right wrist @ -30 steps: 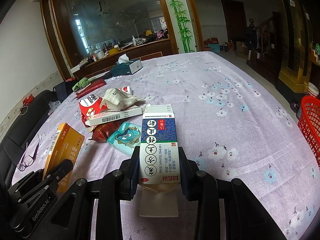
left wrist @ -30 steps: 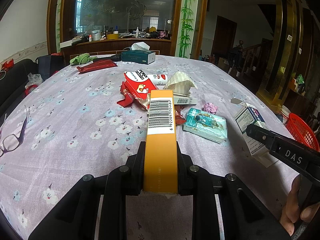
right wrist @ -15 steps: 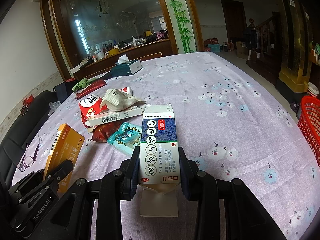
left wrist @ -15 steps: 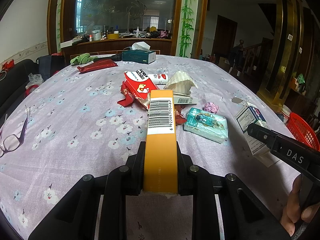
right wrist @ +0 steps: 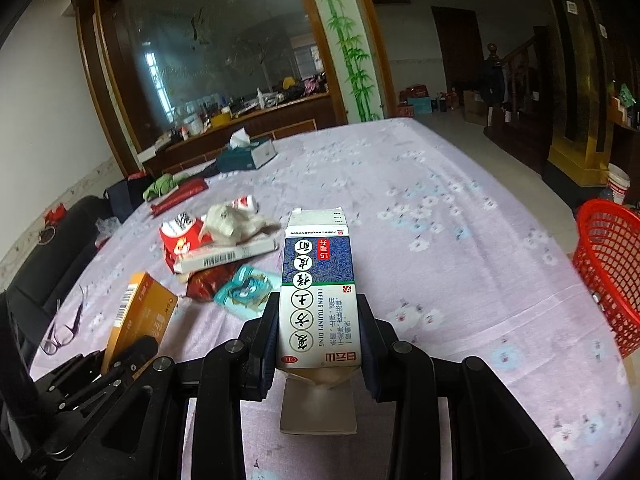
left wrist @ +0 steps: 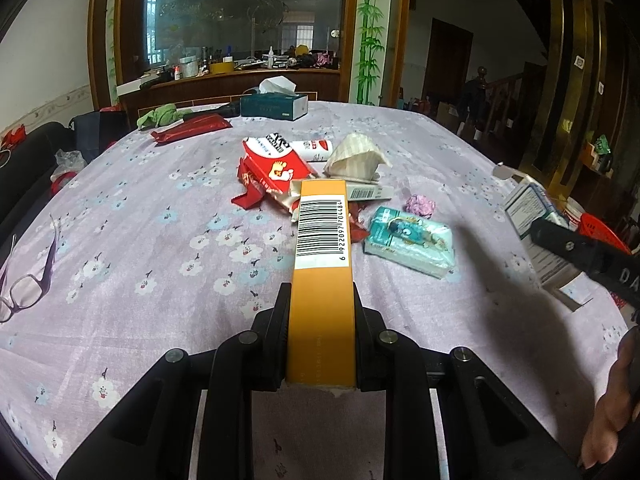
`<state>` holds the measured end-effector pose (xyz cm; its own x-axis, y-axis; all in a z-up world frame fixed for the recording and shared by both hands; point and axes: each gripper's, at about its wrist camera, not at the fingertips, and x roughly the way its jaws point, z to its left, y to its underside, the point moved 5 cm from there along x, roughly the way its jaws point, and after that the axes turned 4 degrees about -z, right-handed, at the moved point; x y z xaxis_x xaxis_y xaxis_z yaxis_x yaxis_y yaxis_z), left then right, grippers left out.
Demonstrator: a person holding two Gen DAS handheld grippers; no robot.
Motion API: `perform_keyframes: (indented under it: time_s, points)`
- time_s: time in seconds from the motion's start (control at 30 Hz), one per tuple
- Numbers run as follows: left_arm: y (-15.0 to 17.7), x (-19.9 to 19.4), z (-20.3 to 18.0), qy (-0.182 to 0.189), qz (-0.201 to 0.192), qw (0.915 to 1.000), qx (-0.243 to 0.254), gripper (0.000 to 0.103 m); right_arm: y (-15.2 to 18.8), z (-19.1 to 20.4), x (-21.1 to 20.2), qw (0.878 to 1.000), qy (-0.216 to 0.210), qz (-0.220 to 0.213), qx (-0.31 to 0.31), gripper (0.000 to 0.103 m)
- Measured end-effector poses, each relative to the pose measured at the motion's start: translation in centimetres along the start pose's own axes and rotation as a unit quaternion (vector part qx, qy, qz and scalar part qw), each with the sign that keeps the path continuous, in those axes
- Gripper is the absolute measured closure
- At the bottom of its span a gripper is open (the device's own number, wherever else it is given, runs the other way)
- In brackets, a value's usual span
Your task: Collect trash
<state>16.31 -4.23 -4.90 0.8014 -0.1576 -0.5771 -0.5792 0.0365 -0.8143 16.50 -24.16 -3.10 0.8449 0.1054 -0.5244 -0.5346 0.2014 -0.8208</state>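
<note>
1. The left gripper (left wrist: 321,312) is clenched on a long orange cardboard box with a white barcode label (left wrist: 322,268), which runs up the lower middle of the left wrist view, both black fingers (left wrist: 276,332) pressed to its sides.
2. The right gripper (right wrist: 319,320) is clenched on a white and blue cardboard medicine box with printed characters (right wrist: 318,300), upright in the lower middle of the right wrist view; an open flap hangs below it.
3. Both boxes are held above a table covered with a lilac cloth printed with flowers (left wrist: 160,240).
4. In the middle of the left wrist view lies a heap of trash: a red and white torn carton (left wrist: 274,168), a crumpled beige striped paper (left wrist: 354,158), a slim white box with a barcode (left wrist: 366,192) and a teal tissue packet (left wrist: 410,242), with a small pink crumpled ball (left wrist: 420,204) just beside it.
5. Dark-framed spectacles (left wrist: 24,280) lie at the left edge.
6. A red plastic mesh basket (right wrist: 610,268) stands at the right edge of the right wrist view, off the table.
7. A teal tissue box (left wrist: 274,105) sits at the table's far end, upper middle.
</note>
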Motion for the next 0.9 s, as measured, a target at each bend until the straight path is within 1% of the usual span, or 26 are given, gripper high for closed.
perform_keyframes:
  time_s: [0.4, 0.9]
  points:
    - [-0.8, -1.6, -1.9, 0.012, -0.007, 0.9996, 0.024, 0.080, -0.4, -1.5, -1.8, 1.000, -0.014, -0.003, 0.022, 0.066]
    - [-1.3, -2.4, -5.8, 0.019, -0.007, 0.9982, 0.056, 0.080, -0.5, -4.8, -4.4, 0.998, -0.023, -0.017, 0.056, 0.066]
